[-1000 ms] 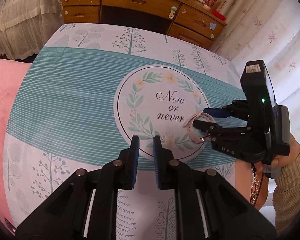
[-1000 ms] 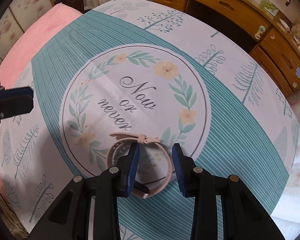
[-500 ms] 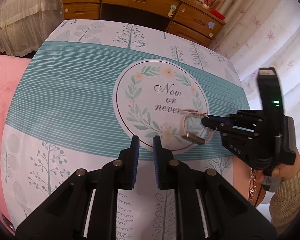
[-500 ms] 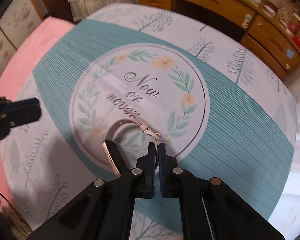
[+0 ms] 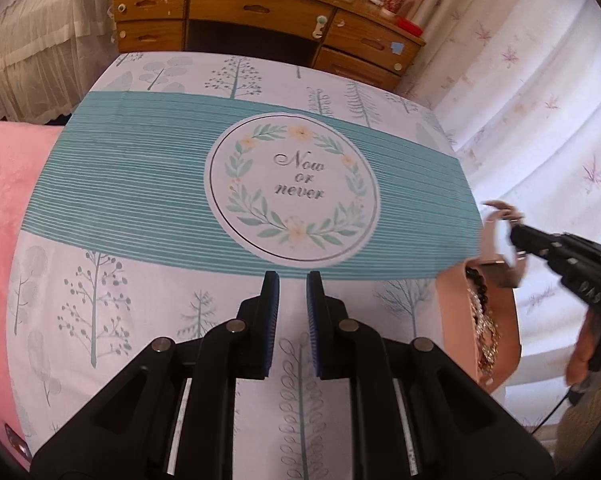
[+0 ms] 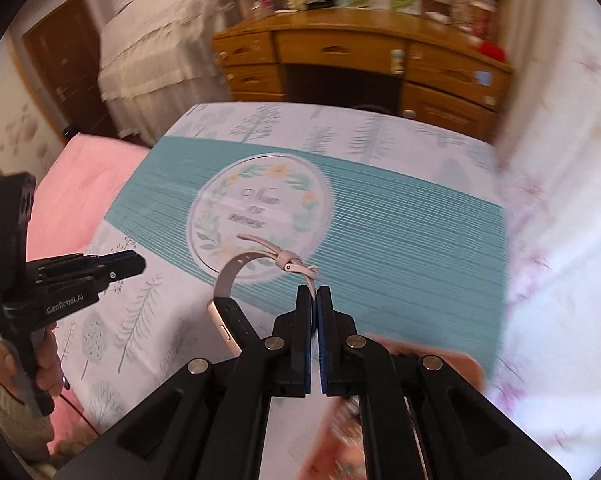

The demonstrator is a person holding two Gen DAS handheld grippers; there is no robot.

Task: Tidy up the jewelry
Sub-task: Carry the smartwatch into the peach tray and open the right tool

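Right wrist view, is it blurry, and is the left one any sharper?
Right wrist view: motion-smeared throughout, the tablecloth lettering unreadable, though the watch in the right gripper stays fairly crisp. Left wrist view: sharp across the cloth, blurred only at the watch on the right; both show fisheye bending.

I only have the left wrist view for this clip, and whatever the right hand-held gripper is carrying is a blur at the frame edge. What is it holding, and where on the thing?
Observer: In the right wrist view it's a watch with a pale pink strap. The right hand-held gripper is shut on the strap, just beside the buckle.
Operator: Where does the case sit?
Observer: It hangs to the left of the fingers, gold-toned, with its side buttons showing.
Operator: How does my left hand-held gripper look from there?
Observer: The left hand-held gripper points in from the left edge towards the watch, and a hand is wrapped round its handle.
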